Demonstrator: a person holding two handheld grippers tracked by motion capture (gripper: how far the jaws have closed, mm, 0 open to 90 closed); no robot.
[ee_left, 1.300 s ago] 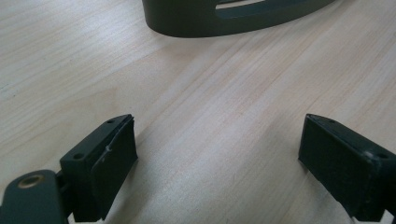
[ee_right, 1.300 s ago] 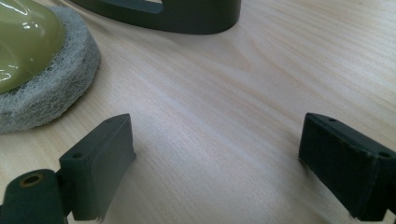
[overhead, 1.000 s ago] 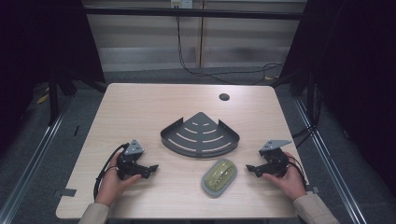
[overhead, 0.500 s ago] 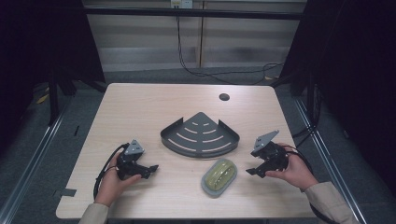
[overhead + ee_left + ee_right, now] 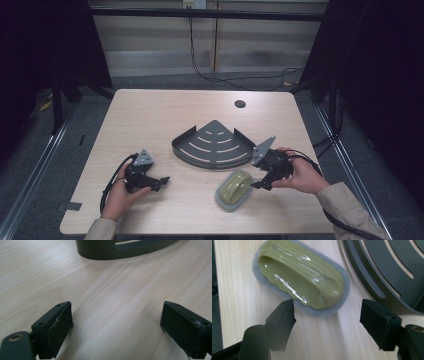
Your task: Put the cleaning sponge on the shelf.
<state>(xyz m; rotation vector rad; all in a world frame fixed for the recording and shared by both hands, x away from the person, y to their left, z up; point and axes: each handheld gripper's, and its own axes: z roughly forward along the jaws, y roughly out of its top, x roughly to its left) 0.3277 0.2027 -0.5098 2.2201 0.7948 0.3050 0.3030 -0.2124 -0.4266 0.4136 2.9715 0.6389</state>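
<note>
Scrubber, one: a green scrubber (image 5: 234, 188) with a grey pad base lies flat on the table (image 5: 165, 110), at about 5 o'clock from the rack and close to it without touching.
Rack, one: a dark grey corner rack (image 5: 212, 145) with slots sits near the table's middle.
Hole, one: a round hole (image 5: 240, 104) at 1 o'clock from the rack, well apart.
Grippers, two: one in each hand.
Right gripper (image 5: 259, 184): at 3 o'clock of the scrubber, just beside it, tips pointing at its end; the jaws have just been closing, yet stand apart with only bare table between them, the scrubber just ahead of the tips.
Left gripper (image 5: 162, 181): at 9 o'clock of the scrubber, well apart, jaws spread wide over bare wood, gripping nothing.
</note>
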